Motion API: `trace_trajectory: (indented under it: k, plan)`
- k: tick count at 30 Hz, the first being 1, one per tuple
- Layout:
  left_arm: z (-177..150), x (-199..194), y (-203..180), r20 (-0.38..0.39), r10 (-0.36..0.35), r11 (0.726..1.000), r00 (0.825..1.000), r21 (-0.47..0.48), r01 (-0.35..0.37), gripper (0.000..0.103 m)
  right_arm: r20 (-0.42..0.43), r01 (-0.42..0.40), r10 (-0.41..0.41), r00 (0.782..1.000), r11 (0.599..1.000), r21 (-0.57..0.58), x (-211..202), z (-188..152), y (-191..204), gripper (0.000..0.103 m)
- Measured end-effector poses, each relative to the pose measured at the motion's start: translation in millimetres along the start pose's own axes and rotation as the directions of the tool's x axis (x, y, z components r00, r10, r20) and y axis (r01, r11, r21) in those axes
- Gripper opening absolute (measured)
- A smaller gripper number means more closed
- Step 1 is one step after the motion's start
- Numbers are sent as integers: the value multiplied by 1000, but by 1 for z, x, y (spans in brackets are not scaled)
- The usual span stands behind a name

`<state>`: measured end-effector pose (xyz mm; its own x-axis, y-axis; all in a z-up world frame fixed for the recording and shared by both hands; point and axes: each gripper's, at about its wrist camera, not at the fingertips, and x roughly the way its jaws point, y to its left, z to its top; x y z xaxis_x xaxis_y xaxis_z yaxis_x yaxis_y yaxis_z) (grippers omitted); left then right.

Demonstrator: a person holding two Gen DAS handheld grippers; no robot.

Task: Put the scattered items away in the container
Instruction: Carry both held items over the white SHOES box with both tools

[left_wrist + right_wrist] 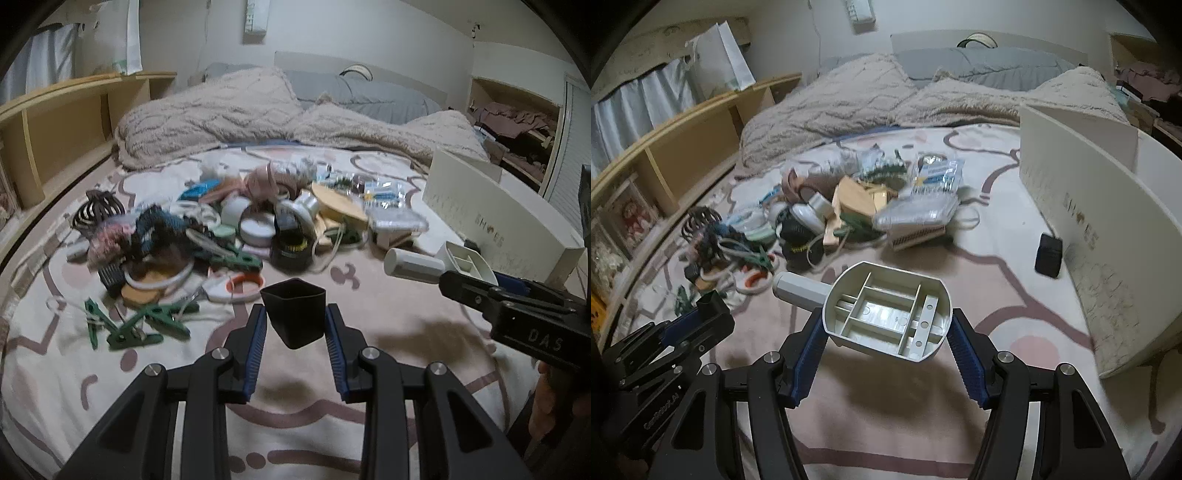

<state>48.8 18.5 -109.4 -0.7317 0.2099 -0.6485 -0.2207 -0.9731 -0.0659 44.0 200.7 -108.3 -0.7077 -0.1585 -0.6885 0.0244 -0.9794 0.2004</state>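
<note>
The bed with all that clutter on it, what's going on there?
A person holding two grippers is tidying. The left gripper is shut on a small black cup; the right gripper is shut on a white handled scoop. Both are lifted off the bedspread, with the pile and the white shoebox beyond.

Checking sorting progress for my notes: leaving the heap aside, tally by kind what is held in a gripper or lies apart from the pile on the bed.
black cup, in the left gripper: 1
white handled plastic piece, in the right gripper: 1
white shoe box: 1
small black box beside it: 1
Total: 4
</note>
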Motion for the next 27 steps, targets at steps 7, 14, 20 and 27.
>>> trace_trajectory:
  k: [7, 14, 20, 27]
  plan:
    - [17, -11, -6, 40, -15, 1000, 999, -1, 15, 32, 81, 15, -13, 997, 1000, -22, -25, 19, 1, 66]
    - [37, -19, -18, 79, -47, 999, 996, -4, 47, 32, 148, 37, -31, 988, 999, -37, -46, 39, -3, 66]
    - [59, -27, -35, 129, -70, 998, 989, 10, 69, 32, 199, 49, -40, 979, 998, -42, -61, 60, -6, 66]
    - [83, -28, -52, 167, -103, 995, 981, 23, 101, 32, 246, 93, -81, 966, 995, -36, -75, 89, -17, 66]
